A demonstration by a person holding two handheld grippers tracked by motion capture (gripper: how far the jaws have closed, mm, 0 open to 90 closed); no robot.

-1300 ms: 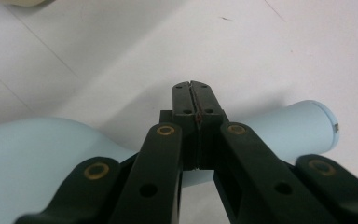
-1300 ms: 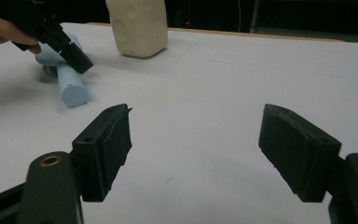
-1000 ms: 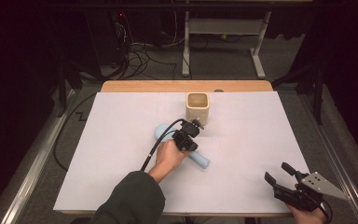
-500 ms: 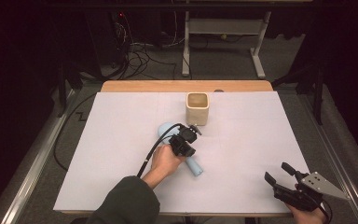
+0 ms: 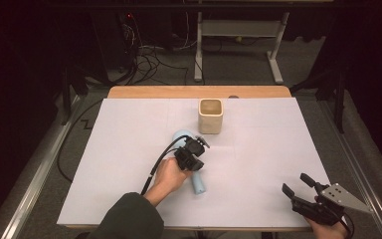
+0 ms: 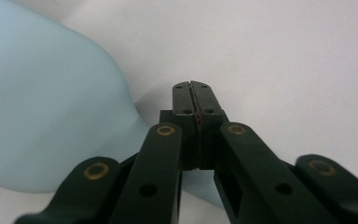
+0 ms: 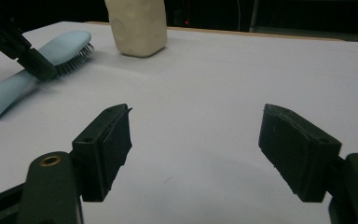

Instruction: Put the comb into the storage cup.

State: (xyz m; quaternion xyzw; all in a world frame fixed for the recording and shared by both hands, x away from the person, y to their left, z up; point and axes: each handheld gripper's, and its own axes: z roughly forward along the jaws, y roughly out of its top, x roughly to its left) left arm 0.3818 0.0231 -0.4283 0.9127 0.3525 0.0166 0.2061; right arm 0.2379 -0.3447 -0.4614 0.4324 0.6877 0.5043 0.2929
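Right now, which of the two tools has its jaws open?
The right tool, near the table's front right corner: its jaws stand wide apart and empty. The left tool, beside the blue hairbrush, is shut.

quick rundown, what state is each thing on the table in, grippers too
left gripper: jaws shut with nothing between them, tips beside the brush
right gripper: jaws open, empty, near the table's front right corner
blue hairbrush: lying flat on the white sheet, bristles sideways
cream cup: upright, mouth open, apart from the brush
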